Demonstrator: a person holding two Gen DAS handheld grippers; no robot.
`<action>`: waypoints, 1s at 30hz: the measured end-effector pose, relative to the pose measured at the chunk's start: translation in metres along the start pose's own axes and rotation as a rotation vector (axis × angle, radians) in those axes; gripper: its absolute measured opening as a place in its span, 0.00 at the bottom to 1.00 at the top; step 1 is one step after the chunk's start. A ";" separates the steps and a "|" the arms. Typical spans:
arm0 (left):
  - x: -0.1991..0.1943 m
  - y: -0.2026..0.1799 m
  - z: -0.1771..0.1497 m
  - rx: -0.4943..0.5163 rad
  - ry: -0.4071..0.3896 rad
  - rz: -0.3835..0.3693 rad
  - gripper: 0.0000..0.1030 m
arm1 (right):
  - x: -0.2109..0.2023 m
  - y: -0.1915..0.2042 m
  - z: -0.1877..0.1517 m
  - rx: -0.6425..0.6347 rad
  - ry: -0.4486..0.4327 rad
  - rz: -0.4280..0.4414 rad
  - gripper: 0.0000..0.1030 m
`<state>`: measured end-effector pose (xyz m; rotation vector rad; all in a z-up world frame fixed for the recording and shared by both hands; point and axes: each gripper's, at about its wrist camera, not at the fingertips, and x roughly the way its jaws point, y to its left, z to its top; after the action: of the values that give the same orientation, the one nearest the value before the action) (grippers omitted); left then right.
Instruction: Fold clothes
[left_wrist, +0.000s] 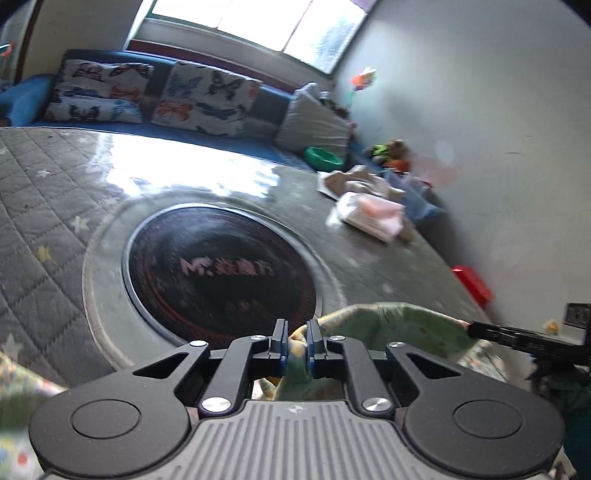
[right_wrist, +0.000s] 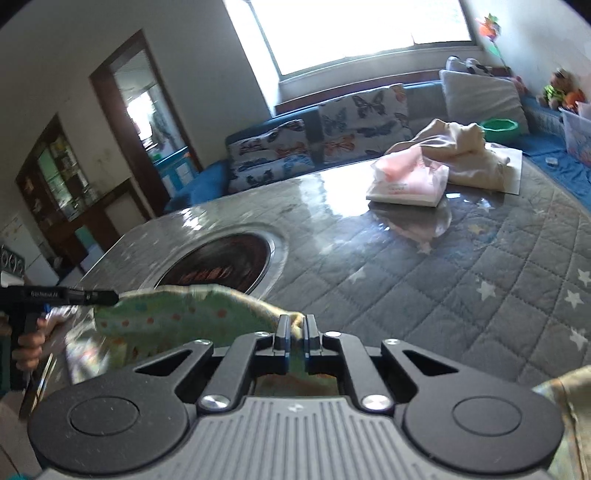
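in right wrist view only: hand (right_wrist: 27, 345), doorway (right_wrist: 142, 122)

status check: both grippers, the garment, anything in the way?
Left gripper and right gripper both shut on green patterned garment, held between them above the table. Folded pile far side, clear.

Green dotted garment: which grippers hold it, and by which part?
Both. The left gripper and right gripper each pinch the upper edge of the green dotted fabric garment, stretched between them.
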<state>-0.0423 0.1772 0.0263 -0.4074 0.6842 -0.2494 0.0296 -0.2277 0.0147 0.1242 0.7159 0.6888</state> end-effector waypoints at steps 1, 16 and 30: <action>-0.006 -0.002 -0.006 0.014 0.006 -0.020 0.10 | -0.004 0.002 -0.005 -0.010 0.010 0.004 0.05; -0.050 0.007 -0.052 0.166 0.080 -0.004 0.13 | -0.039 0.004 -0.031 -0.093 0.136 0.054 0.18; -0.003 0.023 -0.032 -0.016 0.092 0.113 0.48 | -0.001 0.000 -0.022 -0.061 0.090 -0.098 0.45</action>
<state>-0.0640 0.1897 -0.0046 -0.3726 0.7972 -0.1561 0.0150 -0.2313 -0.0016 0.0024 0.7819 0.6246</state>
